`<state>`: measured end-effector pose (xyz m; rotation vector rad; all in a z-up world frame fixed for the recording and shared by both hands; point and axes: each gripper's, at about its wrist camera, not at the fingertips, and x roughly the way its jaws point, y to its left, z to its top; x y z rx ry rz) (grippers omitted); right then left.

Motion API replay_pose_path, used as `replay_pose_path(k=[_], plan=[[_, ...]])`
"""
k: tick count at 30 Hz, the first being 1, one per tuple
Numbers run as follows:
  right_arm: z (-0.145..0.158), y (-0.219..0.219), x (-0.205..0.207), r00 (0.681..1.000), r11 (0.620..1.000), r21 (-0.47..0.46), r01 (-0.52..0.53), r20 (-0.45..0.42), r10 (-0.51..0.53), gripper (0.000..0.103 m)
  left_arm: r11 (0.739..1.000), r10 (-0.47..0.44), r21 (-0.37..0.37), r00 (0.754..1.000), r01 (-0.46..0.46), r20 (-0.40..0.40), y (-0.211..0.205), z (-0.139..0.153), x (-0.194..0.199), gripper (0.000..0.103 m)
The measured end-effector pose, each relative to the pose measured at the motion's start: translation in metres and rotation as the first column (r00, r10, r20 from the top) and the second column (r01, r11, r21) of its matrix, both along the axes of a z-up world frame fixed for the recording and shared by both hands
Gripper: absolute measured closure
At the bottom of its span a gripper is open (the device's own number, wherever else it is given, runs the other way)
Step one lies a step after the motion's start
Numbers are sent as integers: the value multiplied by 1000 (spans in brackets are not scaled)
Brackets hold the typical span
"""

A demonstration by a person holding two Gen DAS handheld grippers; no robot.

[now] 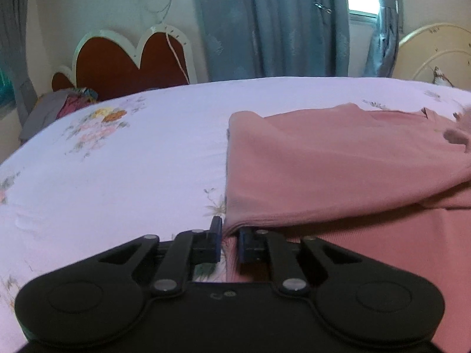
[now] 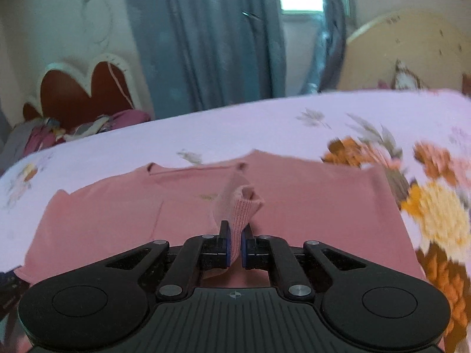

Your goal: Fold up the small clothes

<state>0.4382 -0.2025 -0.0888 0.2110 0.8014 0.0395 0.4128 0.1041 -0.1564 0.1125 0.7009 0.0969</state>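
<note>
A pink garment [image 1: 338,170] lies on a floral bed sheet [image 1: 117,176], its left side folded over toward the right. My left gripper [image 1: 229,232] sits at the garment's near left corner; its jaws are close together with the folded fabric edge between them. In the right wrist view the same pink garment [image 2: 309,200] lies spread flat on the sheet [image 2: 265,123]. My right gripper [image 2: 234,244] is shut on a ribbed pink cuff [image 2: 241,211] and holds it lifted above the garment's middle.
A red heart-shaped headboard [image 1: 126,61] and a heap of coloured clothes [image 1: 73,103] are at the far left. Grey curtains [image 1: 265,23] hang behind the bed. A cream round board [image 2: 412,53] stands at the far right.
</note>
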Motion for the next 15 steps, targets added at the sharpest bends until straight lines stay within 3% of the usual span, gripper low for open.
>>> replay_pose_path(k=[1, 4, 9, 15], plan=[[-3, -2, -5, 1000, 1000, -2, 4, -1, -4, 97, 1000, 2, -10, 1000, -2, -4, 2, 0, 0, 93], [-27, -8, -5, 993, 1000, 27, -5, -119, 8, 97, 1000, 9, -22, 1000, -9, -8, 4, -2, 0, 92], [-20, -27, -13, 992, 996, 86, 12, -128, -1, 96, 998, 28, -53, 999, -29, -16, 8, 1, -1, 92], [-27, -29, -23, 983, 999, 34, -42, -176, 47, 96, 998, 25, -52, 999, -27, -25, 9, 0, 1, 92]])
